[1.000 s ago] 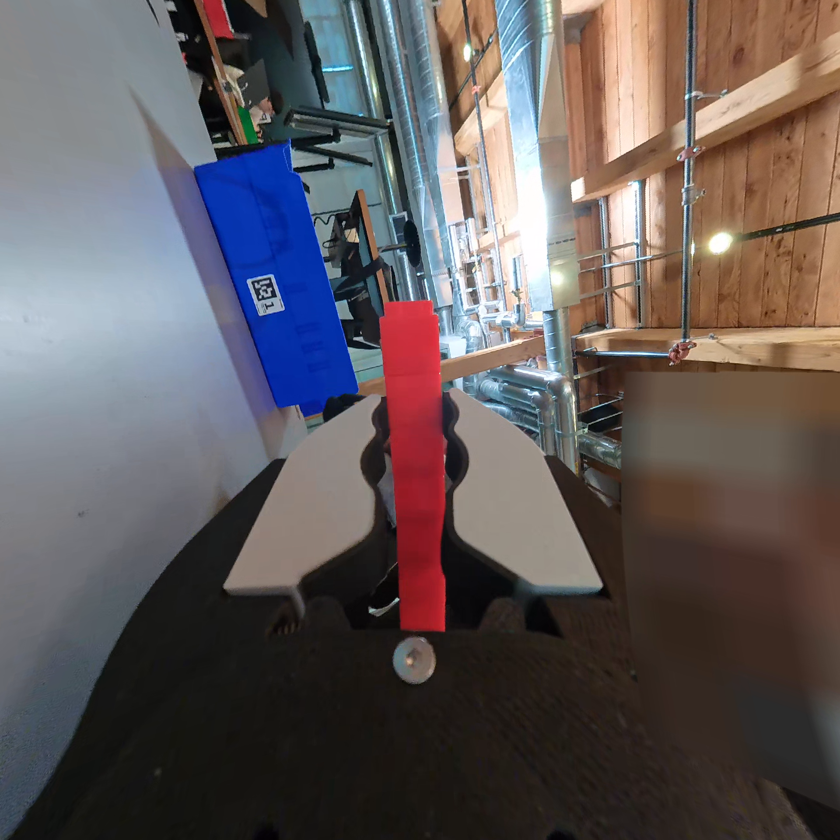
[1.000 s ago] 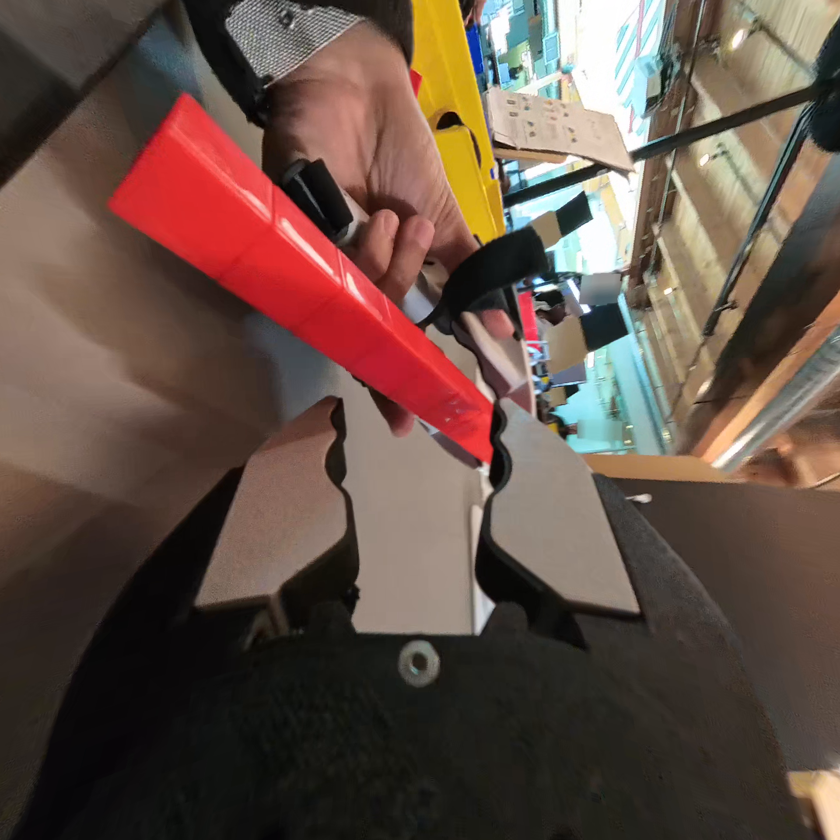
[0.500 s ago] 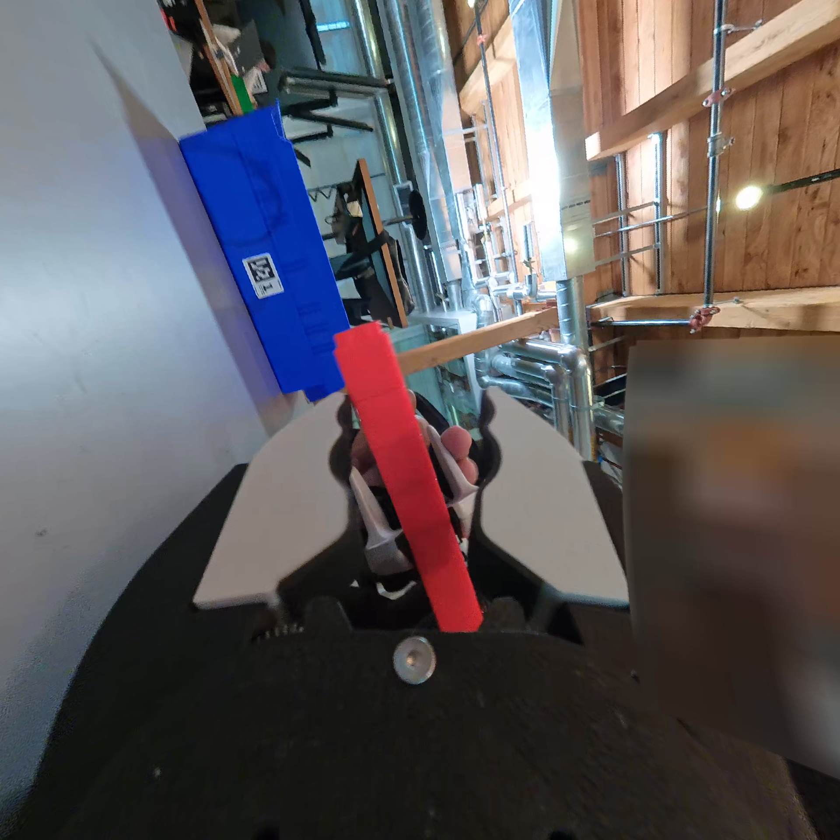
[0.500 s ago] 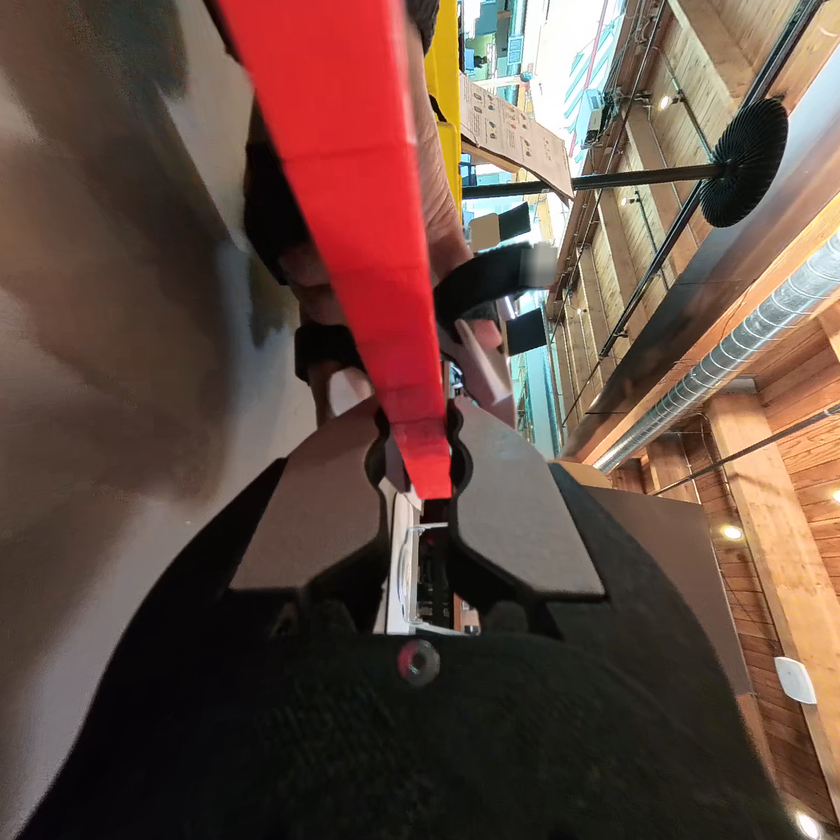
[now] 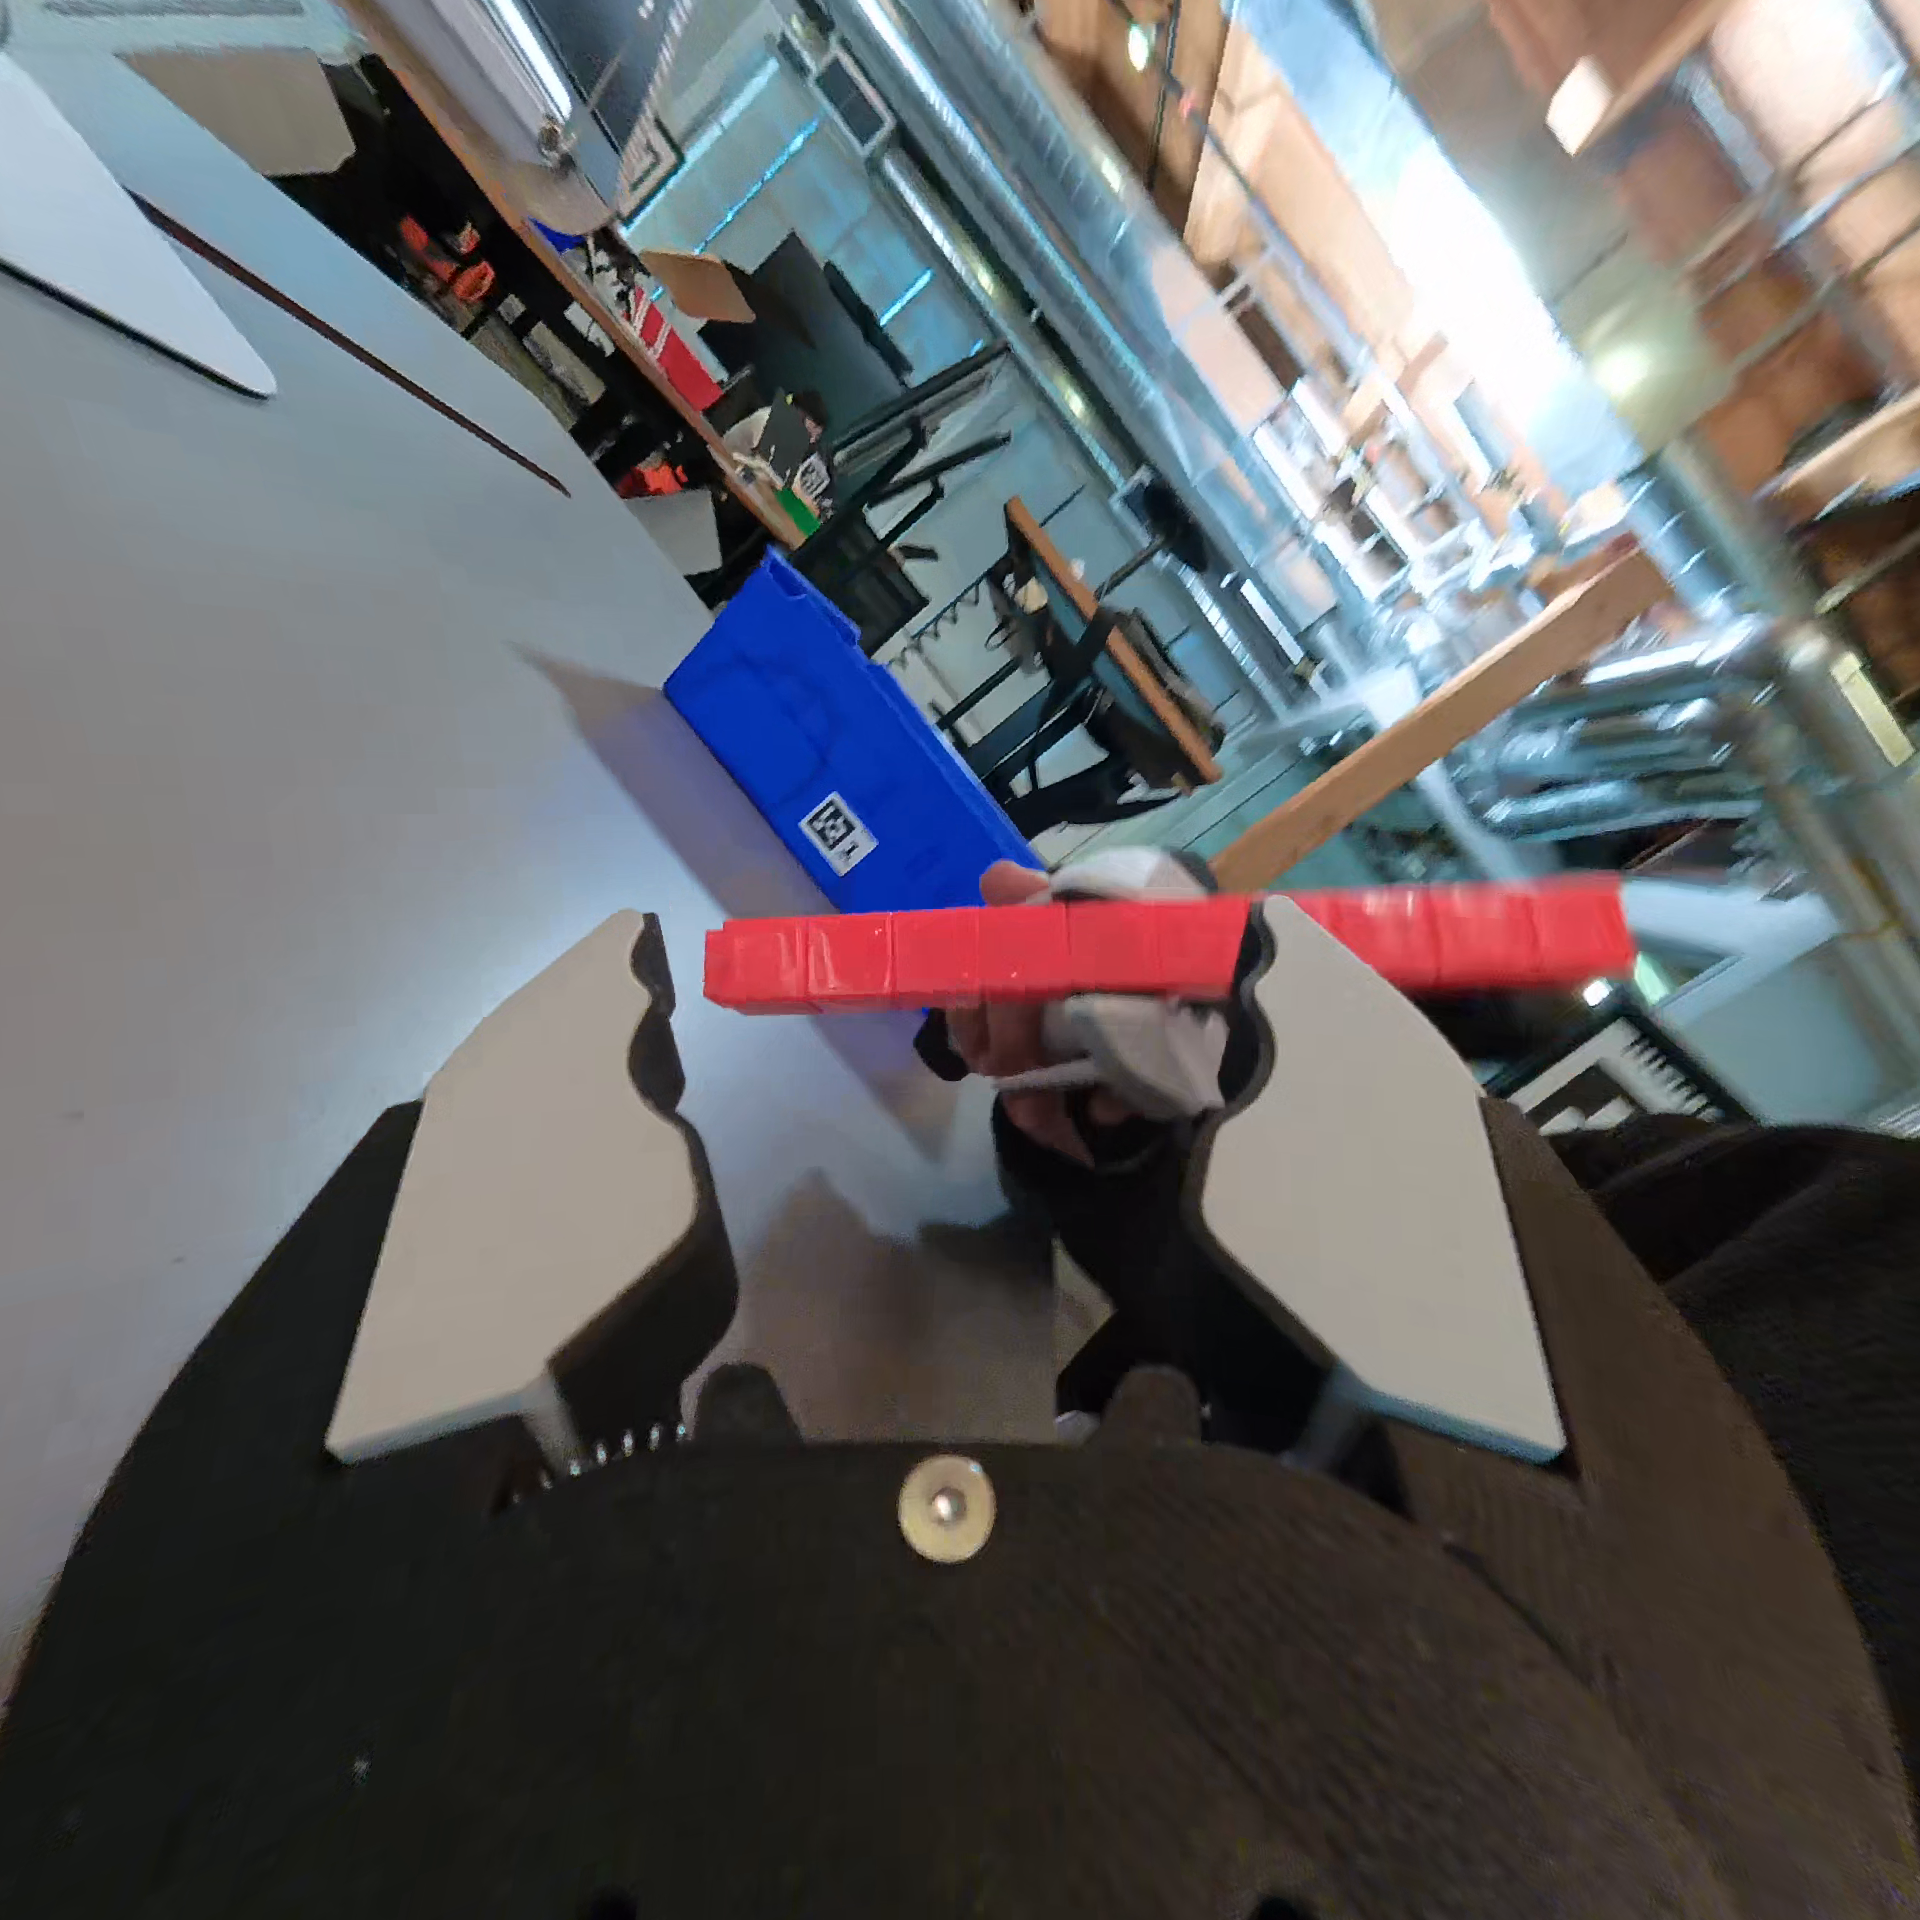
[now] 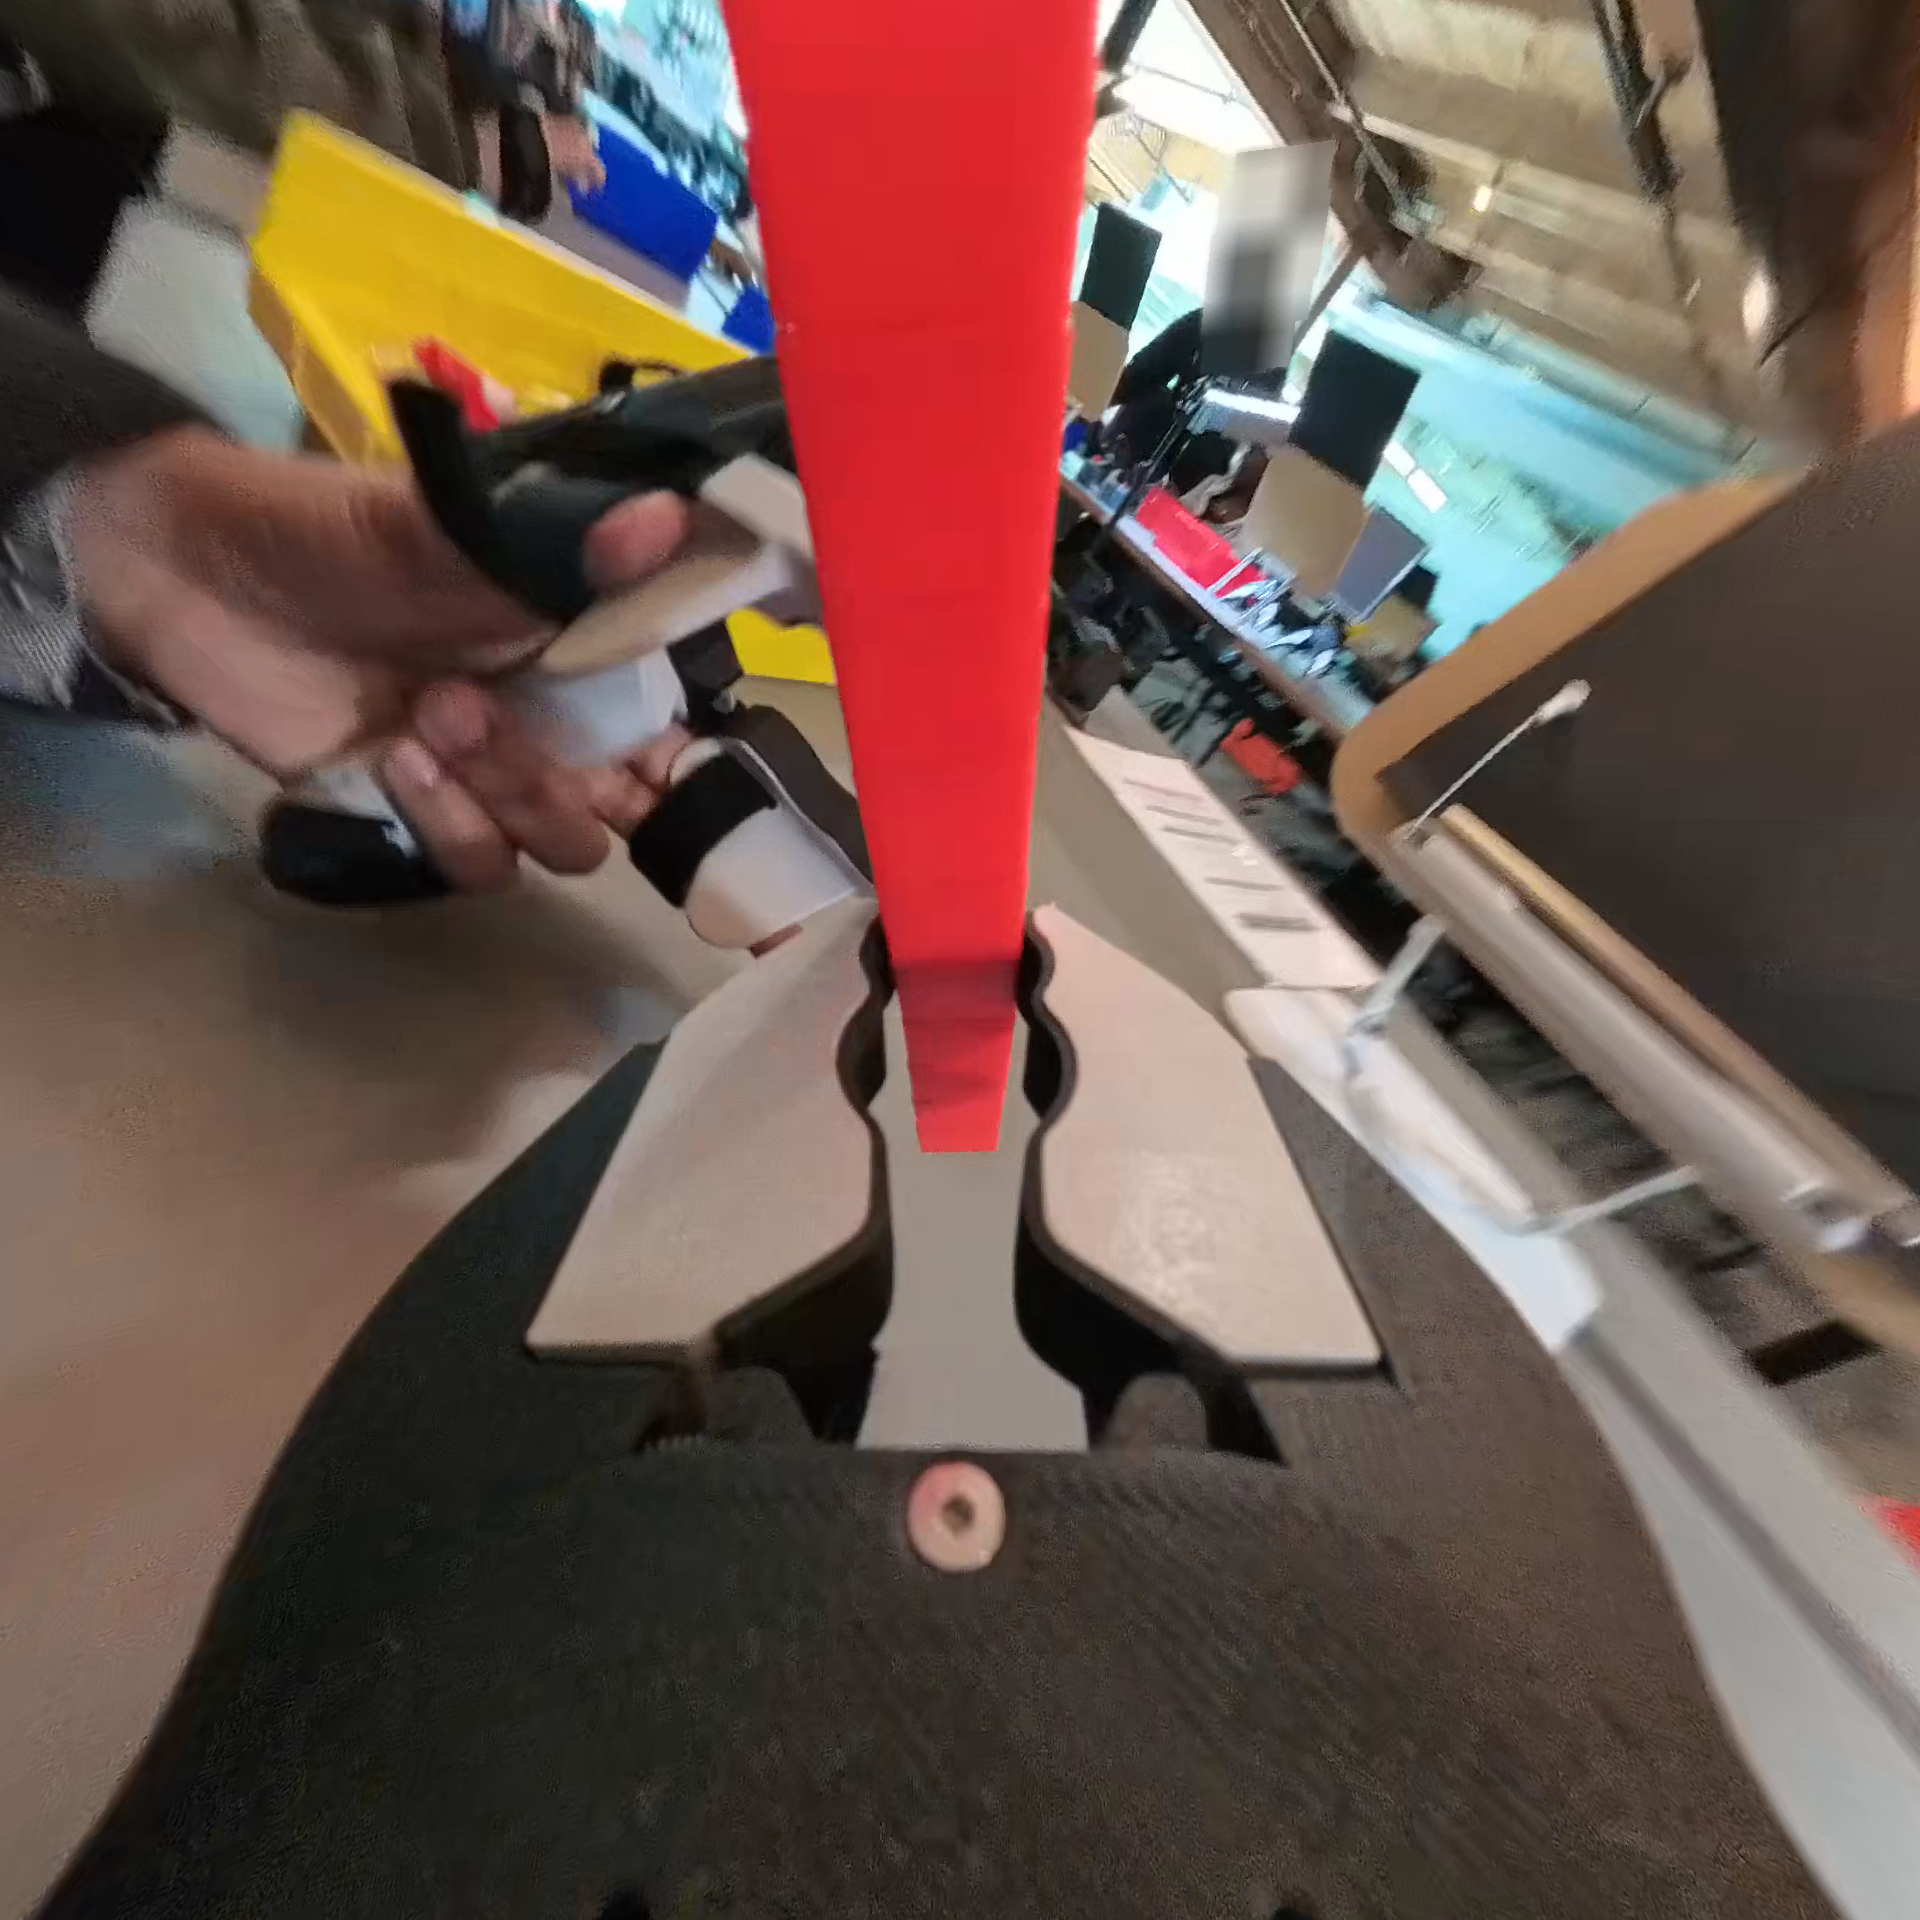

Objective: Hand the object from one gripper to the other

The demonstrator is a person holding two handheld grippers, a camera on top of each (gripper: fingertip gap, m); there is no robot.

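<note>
In the left wrist view the left gripper (image 5: pixel 951 961) fills the lower half of the frame, its two fingers standing wide apart. The block bar (image 5: pixel 1153 948) lies crosswise just beyond their tips, its one end near the left finger's tip and its other end past the right finger, toward the right edge. A bin (image 5: pixel 831 779) sits behind the bar at centre on the table (image 5: pixel 260 727), which takes the left side. In the right wrist view the right gripper (image 6: pixel 956 961) clamps the bar's lower end at centre; a hand (image 6: pixel 343 665) sits at middle left
</note>
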